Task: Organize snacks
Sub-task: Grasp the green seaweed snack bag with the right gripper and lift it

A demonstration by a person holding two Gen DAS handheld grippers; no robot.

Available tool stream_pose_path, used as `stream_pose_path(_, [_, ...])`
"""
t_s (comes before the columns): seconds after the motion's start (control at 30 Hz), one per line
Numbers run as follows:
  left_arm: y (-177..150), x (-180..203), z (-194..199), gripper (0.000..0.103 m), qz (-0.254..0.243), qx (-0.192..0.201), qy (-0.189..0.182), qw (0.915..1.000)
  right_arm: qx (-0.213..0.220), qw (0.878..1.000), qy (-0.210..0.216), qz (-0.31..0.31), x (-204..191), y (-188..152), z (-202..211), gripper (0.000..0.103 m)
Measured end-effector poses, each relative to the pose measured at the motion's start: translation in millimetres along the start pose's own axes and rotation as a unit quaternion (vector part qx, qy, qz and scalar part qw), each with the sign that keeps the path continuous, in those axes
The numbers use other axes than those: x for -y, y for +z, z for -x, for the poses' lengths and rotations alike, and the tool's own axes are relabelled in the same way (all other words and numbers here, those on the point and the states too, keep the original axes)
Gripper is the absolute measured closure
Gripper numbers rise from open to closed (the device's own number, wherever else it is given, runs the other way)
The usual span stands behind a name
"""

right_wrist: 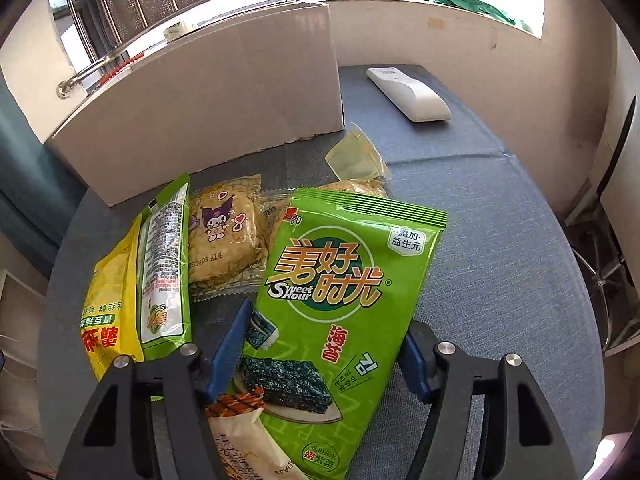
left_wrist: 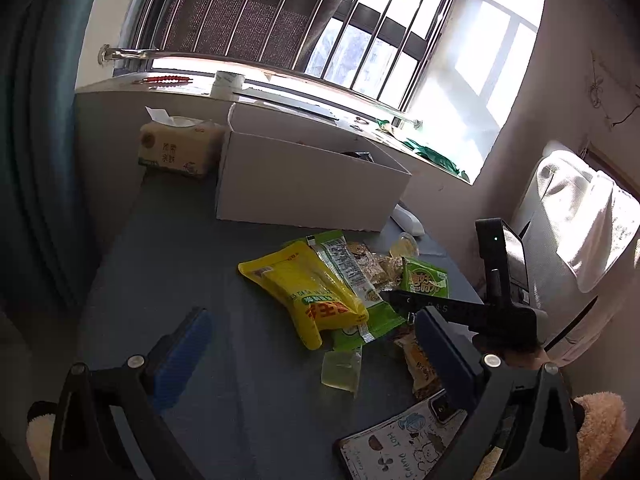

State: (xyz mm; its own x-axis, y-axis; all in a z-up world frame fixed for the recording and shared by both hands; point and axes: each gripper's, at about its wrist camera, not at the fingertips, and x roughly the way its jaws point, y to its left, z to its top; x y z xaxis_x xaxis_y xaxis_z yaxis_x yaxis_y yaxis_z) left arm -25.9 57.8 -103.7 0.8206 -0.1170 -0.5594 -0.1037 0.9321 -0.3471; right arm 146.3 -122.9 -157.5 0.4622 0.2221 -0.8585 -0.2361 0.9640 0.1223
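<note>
Seaweed packet [right_wrist: 344, 312] lies lengthwise between the right gripper [right_wrist: 324, 350], jaws wide, unclamped. Left gripper [left_wrist: 316, 344] hovers open, empty, farther off.

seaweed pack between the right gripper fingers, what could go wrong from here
1. The right gripper is open around the seaweed pack; the glossy, puffy bag might slip or get crushed as the fingers close.
2. The pack overlaps a striped snack near the left finger, which could get pinched too.
3. The white box is tall; a low carry may hit its wall.
</note>
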Motion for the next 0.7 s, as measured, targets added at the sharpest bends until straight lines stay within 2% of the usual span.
stream_pose_path(0.13, [-2, -4, -8, 0.000, 0.013, -0.017, -0.007, 0.9998, 0.065, 0.997, 0.017, -0.024, 18, 6, 34, 0.038])
stream_pose_path(0.27, [1, -7, -35, 0.000, 0.039, -0.067, -0.016, 0.9969, 0.152, 0.987, 0.029, -0.041, 39, 16, 74, 0.038])
stream_pose_path(0.5, [14, -10, -102, 0.000, 0.085, -0.159, 0.000, 0.9836, 0.187, 0.979, 0.068, -0.040, 52, 13, 109, 0.038])
stream_pose_path(0.6, [20, -3, -120, 0.000, 0.063, -0.167, 0.033, 0.9833, 0.192, 0.978, 0.076, -0.033, 52, 6, 118, 0.038])
stream_pose_path(0.7, [21, -2, -133, 0.000, 0.075, -0.172, 0.022, 0.9821, 0.189, 0.978, 0.088, -0.031, 55, 2, 117, 0.038])
